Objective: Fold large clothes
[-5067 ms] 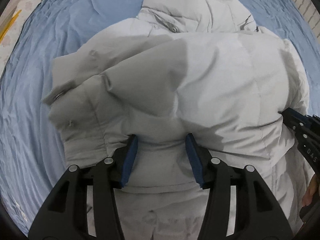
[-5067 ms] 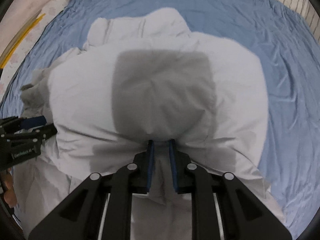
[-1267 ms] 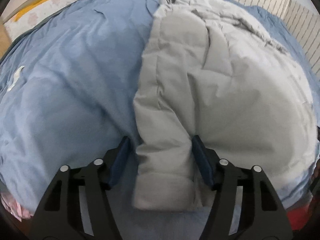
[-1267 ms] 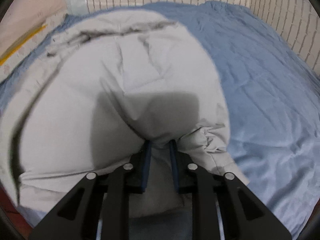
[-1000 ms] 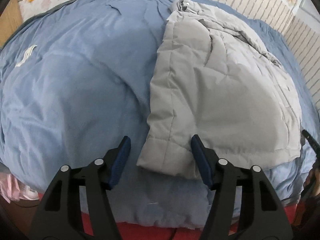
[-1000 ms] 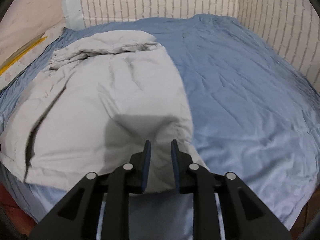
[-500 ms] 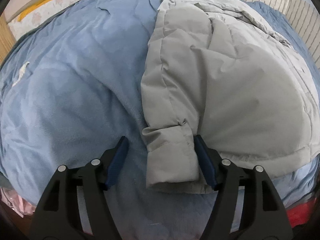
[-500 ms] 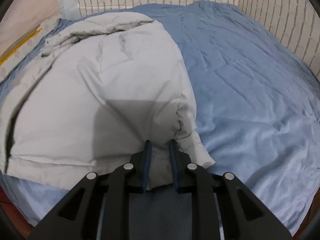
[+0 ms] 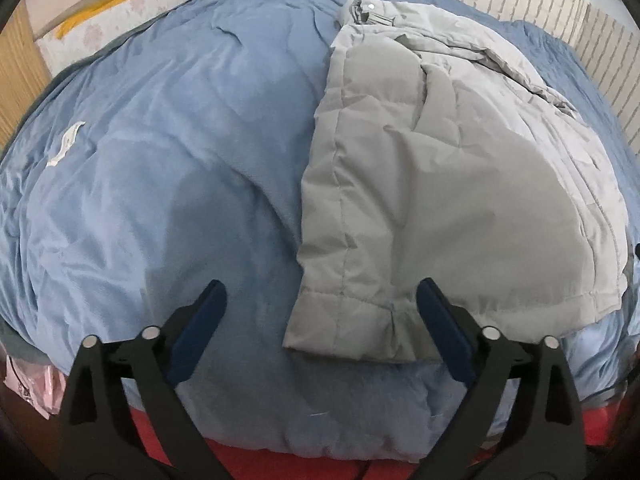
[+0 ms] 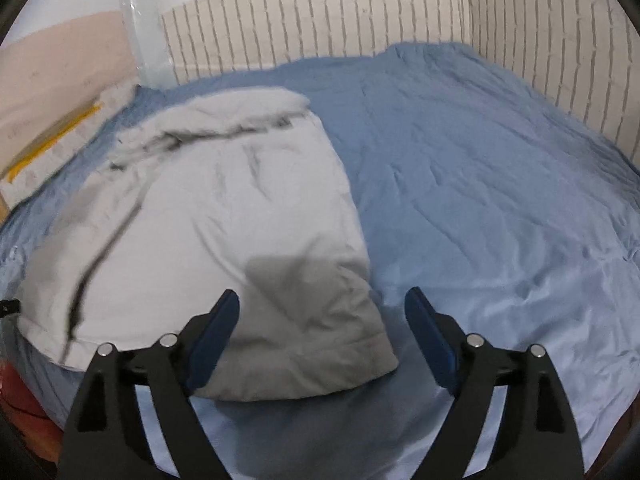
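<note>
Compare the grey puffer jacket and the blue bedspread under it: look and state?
The grey puffer jacket is quilted, puffy and folded into a compact bundle; the blue bedspread is thin, smooth-surfaced and spread wide. The jacket covers only a part of the bed, while the bedspread reaches its edges. Shared: both are creased fabric, lying loose, with neither open gripper touching them.
</note>
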